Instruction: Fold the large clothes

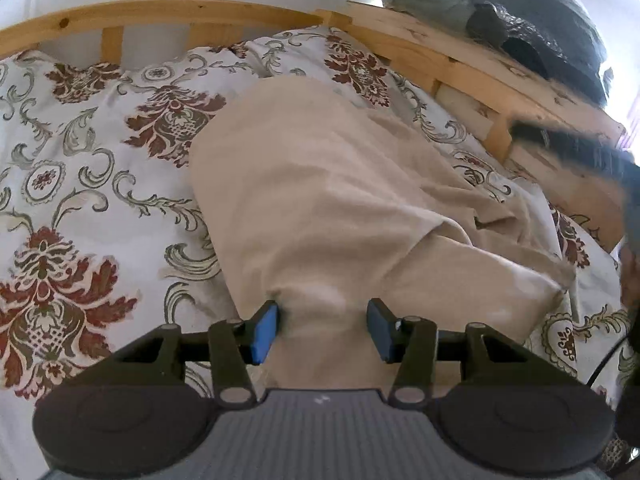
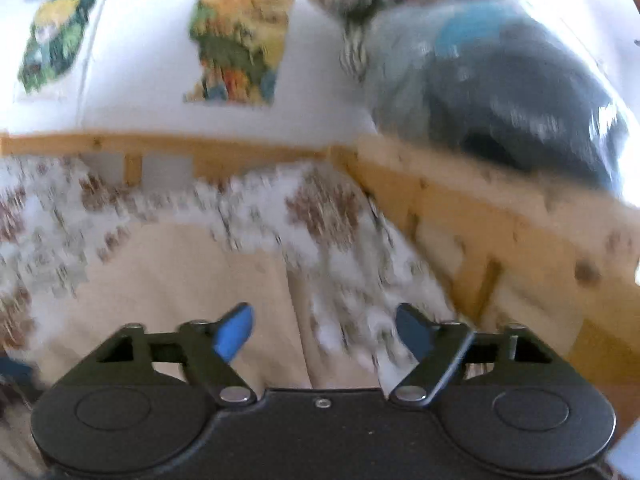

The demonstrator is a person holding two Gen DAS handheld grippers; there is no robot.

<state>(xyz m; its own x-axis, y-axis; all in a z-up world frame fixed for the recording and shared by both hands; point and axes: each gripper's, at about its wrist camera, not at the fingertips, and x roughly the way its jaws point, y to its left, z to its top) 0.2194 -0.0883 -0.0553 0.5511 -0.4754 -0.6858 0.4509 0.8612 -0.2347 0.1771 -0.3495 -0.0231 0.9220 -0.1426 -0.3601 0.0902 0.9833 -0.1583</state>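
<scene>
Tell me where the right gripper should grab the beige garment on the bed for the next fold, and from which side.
Probably the loose, rumpled edge of the beige garment on its right side, towards the wooden bed frame. It lies free on the patterned bedspread, so come in low from the right. The left gripper has bunched cloth between its fingers at the near end; the right gripper is open and holds nothing.

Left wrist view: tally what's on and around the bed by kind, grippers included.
Beige garment: 1
Floral bedspread: 1
Wooden bed frame: 1
Plastic-wrapped bundle: 1
Grippers: 2, left gripper, right gripper
Total: 6
</scene>
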